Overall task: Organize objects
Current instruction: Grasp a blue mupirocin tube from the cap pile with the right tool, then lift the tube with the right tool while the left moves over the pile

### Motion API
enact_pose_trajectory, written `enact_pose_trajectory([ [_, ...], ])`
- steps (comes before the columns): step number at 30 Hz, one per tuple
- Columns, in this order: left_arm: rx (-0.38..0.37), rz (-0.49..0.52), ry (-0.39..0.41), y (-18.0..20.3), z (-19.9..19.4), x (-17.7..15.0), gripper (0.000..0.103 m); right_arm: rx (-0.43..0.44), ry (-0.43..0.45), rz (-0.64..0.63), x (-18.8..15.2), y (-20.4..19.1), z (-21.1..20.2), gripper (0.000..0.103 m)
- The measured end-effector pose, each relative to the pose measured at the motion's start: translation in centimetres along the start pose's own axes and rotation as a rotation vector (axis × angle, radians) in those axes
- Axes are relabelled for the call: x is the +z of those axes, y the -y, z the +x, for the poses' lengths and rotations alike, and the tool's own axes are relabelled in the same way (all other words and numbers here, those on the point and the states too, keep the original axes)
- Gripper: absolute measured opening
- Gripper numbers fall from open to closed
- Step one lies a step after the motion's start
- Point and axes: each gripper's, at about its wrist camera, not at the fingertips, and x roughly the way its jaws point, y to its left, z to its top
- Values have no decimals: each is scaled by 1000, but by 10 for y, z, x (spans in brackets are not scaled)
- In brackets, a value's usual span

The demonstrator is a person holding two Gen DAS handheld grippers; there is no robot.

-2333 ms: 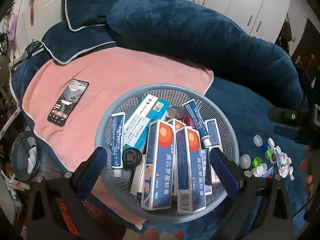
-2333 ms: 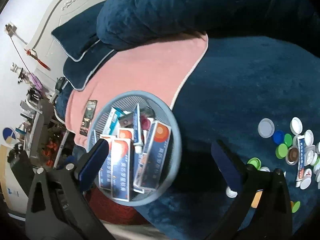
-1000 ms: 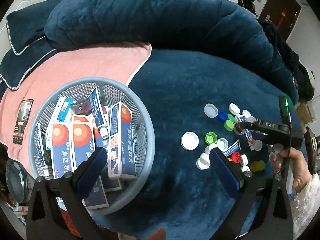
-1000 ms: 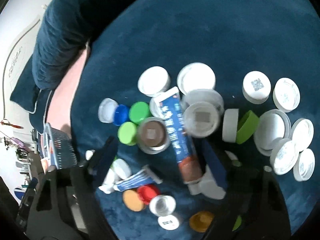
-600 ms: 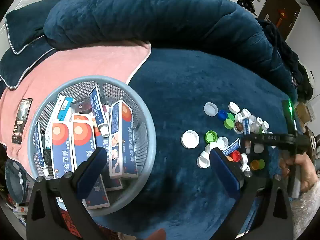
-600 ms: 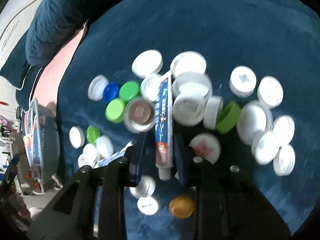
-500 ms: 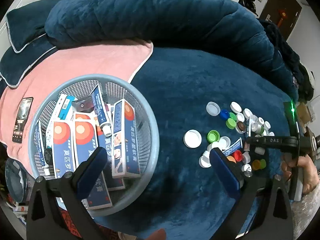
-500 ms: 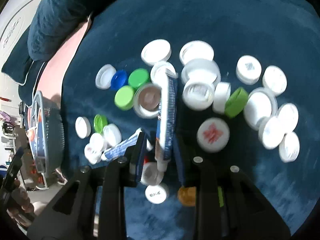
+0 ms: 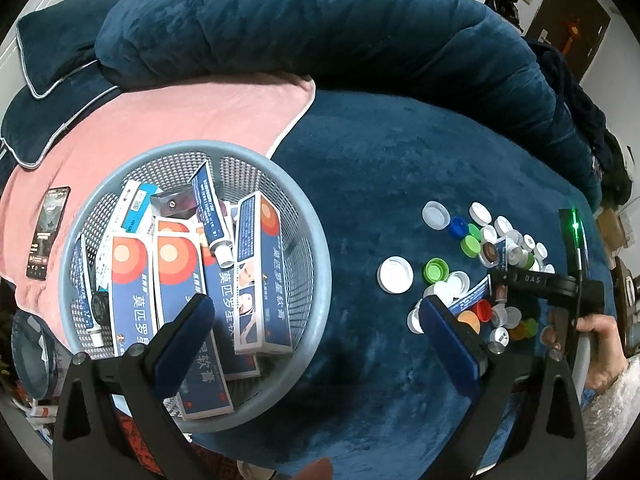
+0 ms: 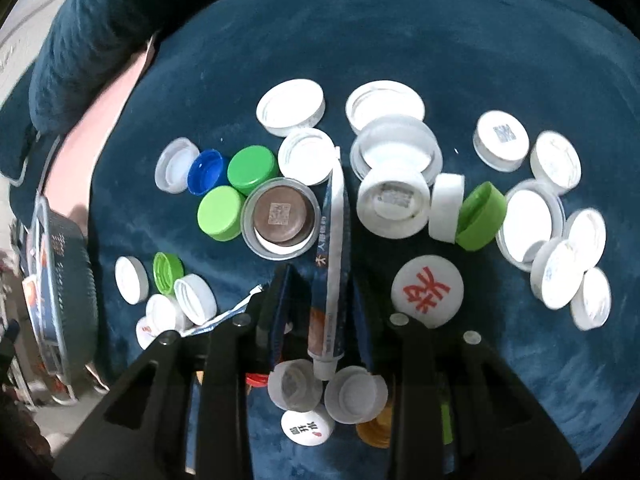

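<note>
My right gripper (image 10: pixel 320 304) is shut on a blue and white ointment tube (image 10: pixel 332 264), held edge-up over a scatter of bottle caps (image 10: pixel 396 200) on the dark blue blanket. It also shows in the left wrist view (image 9: pixel 502 276) at the cap pile. A second tube (image 10: pixel 224 316) lies among caps to the left. My left gripper (image 9: pixel 316 332) is open and empty, held above the rim of a grey mesh basket (image 9: pixel 316 256) filled with ointment boxes (image 9: pixel 260 268) and tubes (image 9: pixel 210 212).
A pink towel (image 9: pixel 180 116) lies under the basket's far side, with a phone (image 9: pixel 48 232) on it. A rolled blue duvet (image 9: pixel 320 28) and pillows lie behind. The bed edge is close at the bottom left.
My right gripper has closed on the ointment tube and turned it on edge, raising it off the caps. My left gripper stays open over the basket rim.
</note>
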Motion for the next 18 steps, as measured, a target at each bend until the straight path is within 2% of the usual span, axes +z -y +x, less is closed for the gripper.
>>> enact_pose_trajectory([
  [3, 12, 9, -3, 0, 1, -1, 102, 40, 12, 55, 0, 7, 1, 35],
  [5, 17, 7, -7, 0, 2, -1, 102, 77, 14, 51, -1, 9, 0, 40],
  [7, 21, 7, -7, -2, 2, -2, 102, 80, 15, 48, -2, 9, 0, 40],
  [8, 24, 7, -7, -2, 2, -2, 102, 77, 20, 49, -2, 8, -1, 39],
  [9, 28, 7, -7, -4, 2, -2, 102, 60, 23, 39, -3, 7, -2, 30],
  [11, 28, -1, -7, -6, 2, -3, 102, -2, 35, -7, -4, 1, -6, 21],
  [15, 7, -33, -3, -11, 0, -2, 102, 7, 56, -13, -10, -4, -25, 20],
  [18, 1, -33, -2, -12, 1, -2, 102, 66, 78, -88, -21, -25, -42, 20],
])
